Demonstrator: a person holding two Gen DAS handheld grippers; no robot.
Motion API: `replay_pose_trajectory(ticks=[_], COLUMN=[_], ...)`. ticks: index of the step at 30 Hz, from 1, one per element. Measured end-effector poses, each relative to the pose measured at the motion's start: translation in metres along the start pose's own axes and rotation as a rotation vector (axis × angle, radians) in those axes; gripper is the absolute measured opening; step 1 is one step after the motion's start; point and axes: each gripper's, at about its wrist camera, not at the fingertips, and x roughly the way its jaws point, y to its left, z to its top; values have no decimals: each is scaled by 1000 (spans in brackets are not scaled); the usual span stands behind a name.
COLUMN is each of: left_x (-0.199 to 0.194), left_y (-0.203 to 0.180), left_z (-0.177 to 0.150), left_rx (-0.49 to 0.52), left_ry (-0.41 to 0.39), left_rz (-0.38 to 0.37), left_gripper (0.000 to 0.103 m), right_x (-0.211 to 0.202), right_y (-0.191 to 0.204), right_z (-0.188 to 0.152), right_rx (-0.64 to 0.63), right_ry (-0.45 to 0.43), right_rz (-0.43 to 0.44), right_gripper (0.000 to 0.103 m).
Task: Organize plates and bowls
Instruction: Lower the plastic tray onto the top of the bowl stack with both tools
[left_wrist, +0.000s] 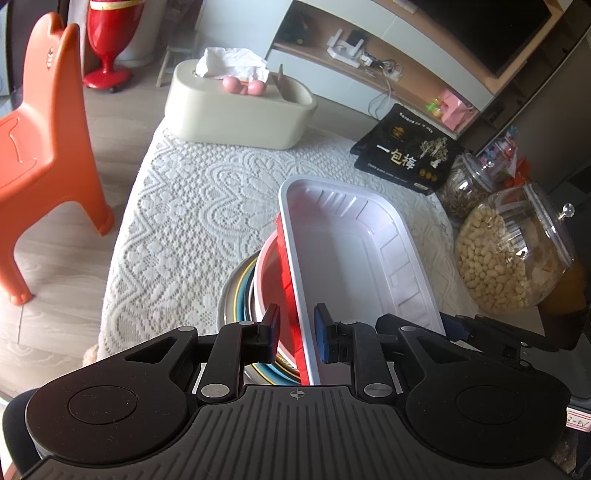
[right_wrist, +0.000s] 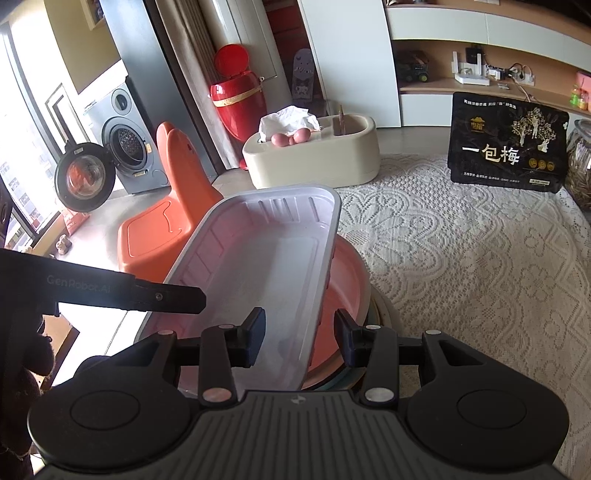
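At far left stands an orange moulded plastic chair (left_wrist: 48, 147), clear of the work. On the lace-covered counter (left_wrist: 192, 206) sits a stack of round bowls (left_wrist: 240, 291), the top one red-pink, and across its rim rests a white rectangular thin-plastic tray (left_wrist: 354, 251) with a red underside, tilted on edge and not seated. Your left gripper (left_wrist: 295, 332) straddles the tray's near long wall with its pads narrowly spread; whether they actually press the wall cannot be told. Your right gripper (right_wrist: 301, 334) brackets the tray's other long wall and the bowl rim, pads apart with visible gaps, pinching nothing. Judged by its thin ribbed walls, the tray is light, flexible and slick: it should buckle under a hard squeeze, so take it by the stiffer rolled rim. Further right, a clear glass jar of pale beans (left_wrist: 517, 251) stands near; mind it.
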Motion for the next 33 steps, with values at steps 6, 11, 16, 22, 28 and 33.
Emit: replay_pose_trajectory(ticks=[6, 11, 16, 22, 28, 33], left_x=[-8, -9, -4, 1, 2, -10], left_y=[5, 7, 2, 0, 1, 4], left_z=[5, 11, 10, 11, 8, 5], left_rx=[-26, -54, -48, -58, -60, -71], left_ry=[-20, -12, 4, 8, 12, -42], left_rz=[-17, -40, -56, -63, -55, -32], left_gripper=[22, 22, 22, 22, 22, 22], right_x=[-4, -11, -14, -12, -9, -17], right_y=[-1, 0, 4, -1, 0, 1], right_z=[5, 13, 11, 11, 8, 5], right_rx=[7, 25, 7, 26, 24, 19], right_ry=[-19, -48, -55, -51, -41, -85], right_rz=[-3, 1, 16, 20, 30, -1], right_gripper=[41, 41, 43, 43, 43, 44])
